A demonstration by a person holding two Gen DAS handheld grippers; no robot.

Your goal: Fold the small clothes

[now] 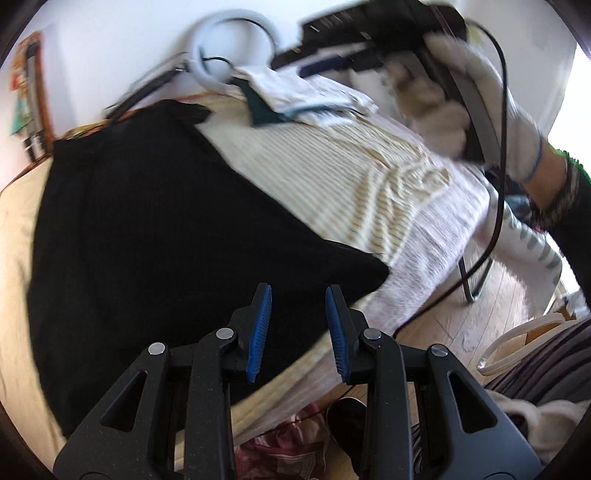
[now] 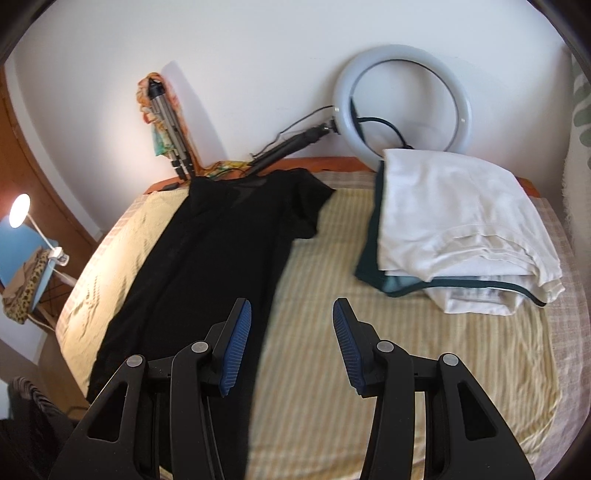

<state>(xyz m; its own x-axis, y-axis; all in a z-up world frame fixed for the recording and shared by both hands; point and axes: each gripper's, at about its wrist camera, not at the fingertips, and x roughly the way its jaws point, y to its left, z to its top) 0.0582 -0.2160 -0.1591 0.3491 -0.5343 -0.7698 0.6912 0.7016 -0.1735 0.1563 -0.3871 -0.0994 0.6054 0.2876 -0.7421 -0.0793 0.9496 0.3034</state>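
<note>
A black garment (image 2: 221, 251) lies folded lengthwise on the left half of the table, its sleeve (image 2: 310, 206) spread to the right. It also fills the left wrist view (image 1: 147, 236). My left gripper (image 1: 298, 295) is open and empty, just above the garment's near corner. My right gripper (image 2: 291, 314) is open and empty, above the garment's right edge at the near side. In the left wrist view the right gripper's body (image 1: 388, 26) shows at the top right, held by a gloved hand (image 1: 461, 92); its fingers are hidden there.
A yellow striped cloth (image 2: 369, 332) covers the table. A stack of folded white and green clothes (image 2: 454, 229) sits at the back right. A ring light (image 2: 402, 99) and tripod (image 2: 166, 125) lean on the wall. A lamp (image 2: 18, 210) stands left.
</note>
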